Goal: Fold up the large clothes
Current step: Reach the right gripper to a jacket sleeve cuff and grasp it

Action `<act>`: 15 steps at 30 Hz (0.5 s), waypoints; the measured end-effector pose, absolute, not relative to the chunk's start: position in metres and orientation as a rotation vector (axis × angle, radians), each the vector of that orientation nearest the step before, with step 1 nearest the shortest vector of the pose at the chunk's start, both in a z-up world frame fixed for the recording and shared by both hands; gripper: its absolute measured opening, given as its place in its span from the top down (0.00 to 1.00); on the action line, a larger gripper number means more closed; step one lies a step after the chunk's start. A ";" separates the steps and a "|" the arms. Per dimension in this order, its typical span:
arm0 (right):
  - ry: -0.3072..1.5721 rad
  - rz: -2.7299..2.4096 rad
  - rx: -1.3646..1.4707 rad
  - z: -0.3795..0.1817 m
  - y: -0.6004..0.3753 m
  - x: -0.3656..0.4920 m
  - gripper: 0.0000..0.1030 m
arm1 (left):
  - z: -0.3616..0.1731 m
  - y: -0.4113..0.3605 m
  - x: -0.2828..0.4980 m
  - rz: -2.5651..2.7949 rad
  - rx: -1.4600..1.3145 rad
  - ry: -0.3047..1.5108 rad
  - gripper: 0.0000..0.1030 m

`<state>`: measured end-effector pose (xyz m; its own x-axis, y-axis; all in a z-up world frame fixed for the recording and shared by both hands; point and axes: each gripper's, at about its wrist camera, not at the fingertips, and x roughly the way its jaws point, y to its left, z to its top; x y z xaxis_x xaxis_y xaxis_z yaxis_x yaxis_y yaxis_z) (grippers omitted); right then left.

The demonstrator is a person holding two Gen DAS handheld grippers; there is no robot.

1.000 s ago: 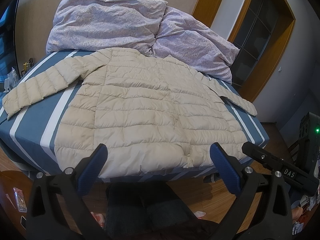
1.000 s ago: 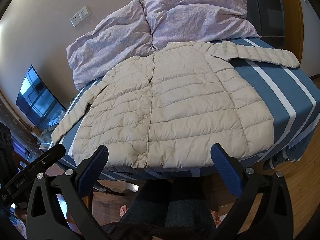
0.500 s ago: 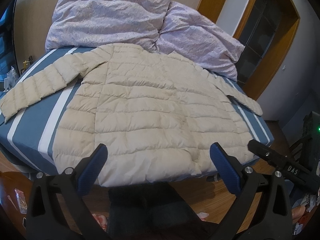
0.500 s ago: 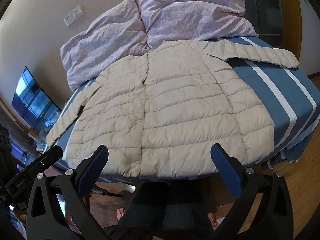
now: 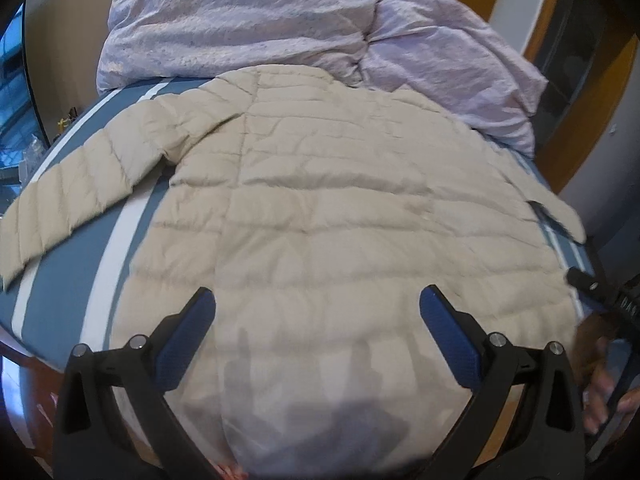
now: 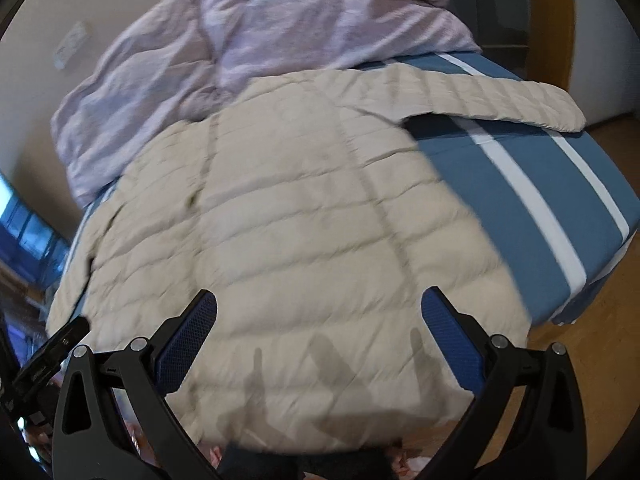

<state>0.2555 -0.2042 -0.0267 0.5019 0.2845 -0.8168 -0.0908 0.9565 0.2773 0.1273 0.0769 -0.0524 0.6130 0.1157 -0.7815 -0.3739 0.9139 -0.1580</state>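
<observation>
Premises: domestic bedroom. Evidence: bed with blue-and-white striped sheet [image 6: 520,184], crumpled lilac duvet [image 5: 256,20] heaped at its head, wall switch plate [image 6: 70,44], wooden door frame [image 5: 592,100], wooden floor [image 6: 592,320].

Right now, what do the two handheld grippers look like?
Both the left gripper and the right gripper have black angular frames with silver pivot bolts. Their jaws carry blue textured pads. The right gripper's black body shows white letters "DAS" in the left view.
</observation>
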 end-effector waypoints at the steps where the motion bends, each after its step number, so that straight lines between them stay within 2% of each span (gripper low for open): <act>1: 1.028 0.207 0.217 -0.028 -0.209 0.266 0.01 | -0.054 0.081 0.133 0.300 -0.316 0.874 0.02; 15: 1.056 -0.294 0.319 -0.061 -0.362 0.421 0.01 | -0.092 0.130 0.212 0.497 -0.176 0.914 0.02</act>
